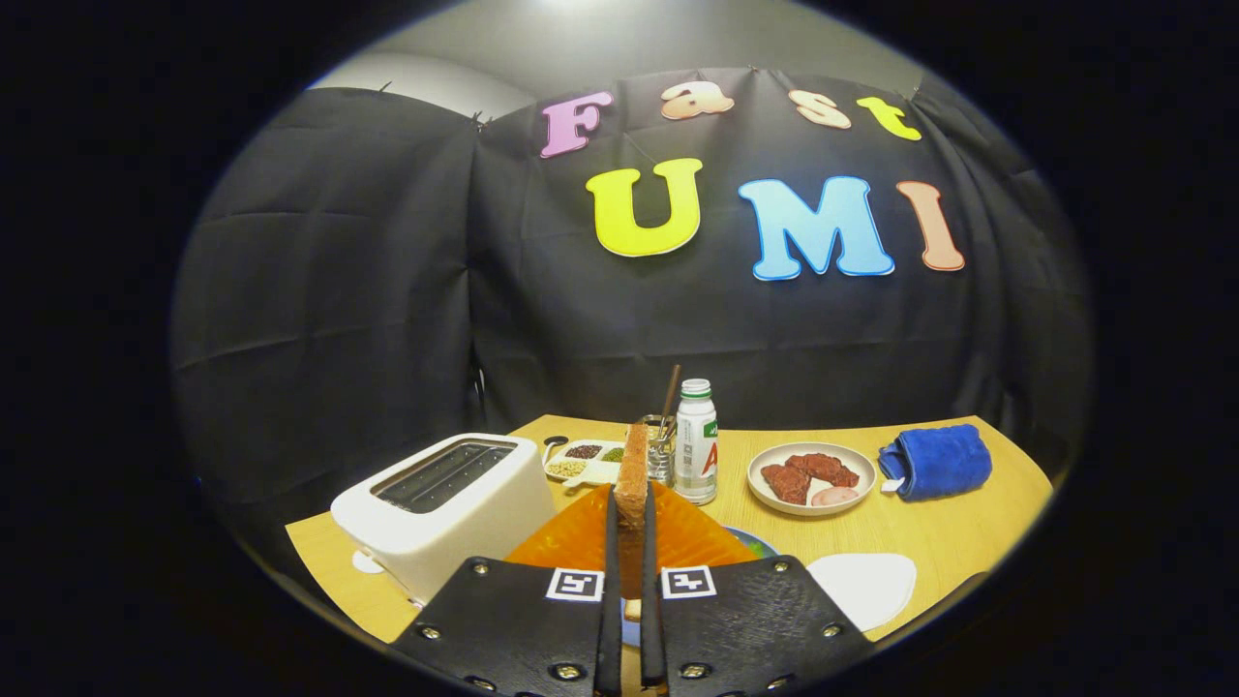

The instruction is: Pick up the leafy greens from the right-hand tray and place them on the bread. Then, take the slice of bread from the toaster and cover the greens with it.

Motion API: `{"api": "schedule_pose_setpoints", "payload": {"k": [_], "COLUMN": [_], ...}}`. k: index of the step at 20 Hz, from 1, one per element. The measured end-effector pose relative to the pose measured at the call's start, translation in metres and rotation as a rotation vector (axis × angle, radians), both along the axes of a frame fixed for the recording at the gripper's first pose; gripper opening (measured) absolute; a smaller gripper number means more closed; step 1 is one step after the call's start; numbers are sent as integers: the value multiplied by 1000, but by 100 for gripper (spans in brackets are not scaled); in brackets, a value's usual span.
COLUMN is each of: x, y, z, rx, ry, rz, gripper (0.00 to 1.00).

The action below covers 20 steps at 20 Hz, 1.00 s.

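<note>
— Two fingers (pixel 619 581) of the gripper (pixel 629 528) pinch a bread slice (pixel 635 474) on edge at lower centre, upright, its top rising past the fingertips. What lies under it?

— An orange mat (pixel 581 537), with a sliver of greens (pixel 753 548) on a blue-rimmed dish (pixel 760 544) just right of the fingers.

— And the toaster (pixel 440 508)?

— White, lower left, both slots dark; whether anything sits inside cannot be told.

— The containers behind?

— A divided tray (pixel 586 462) left of centre holds dark, pale and green grains in separate compartments. A metal cup (pixel 660 455) carries sticks beside a capped bottle (pixel 696 440). Right of centre, a plate (pixel 811 477) bears reddish meat slices and a pale piece. A blue towel (pixel 936 460) lies rolled at far right; a white disc (pixel 866 584) sits at lower right on the table (pixel 968 513).
</note>
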<state>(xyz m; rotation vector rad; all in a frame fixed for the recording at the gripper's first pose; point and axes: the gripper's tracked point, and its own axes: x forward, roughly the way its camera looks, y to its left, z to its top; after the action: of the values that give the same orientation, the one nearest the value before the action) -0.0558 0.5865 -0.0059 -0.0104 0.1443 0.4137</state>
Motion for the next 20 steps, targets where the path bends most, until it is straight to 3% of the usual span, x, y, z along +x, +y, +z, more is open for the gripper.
{"api": "schedule_pose_setpoints", "payload": {"k": [20], "x": [22], "y": [9], "z": [-68], "rx": [34], "ry": [129], "rz": [8], "gripper": [8]}}
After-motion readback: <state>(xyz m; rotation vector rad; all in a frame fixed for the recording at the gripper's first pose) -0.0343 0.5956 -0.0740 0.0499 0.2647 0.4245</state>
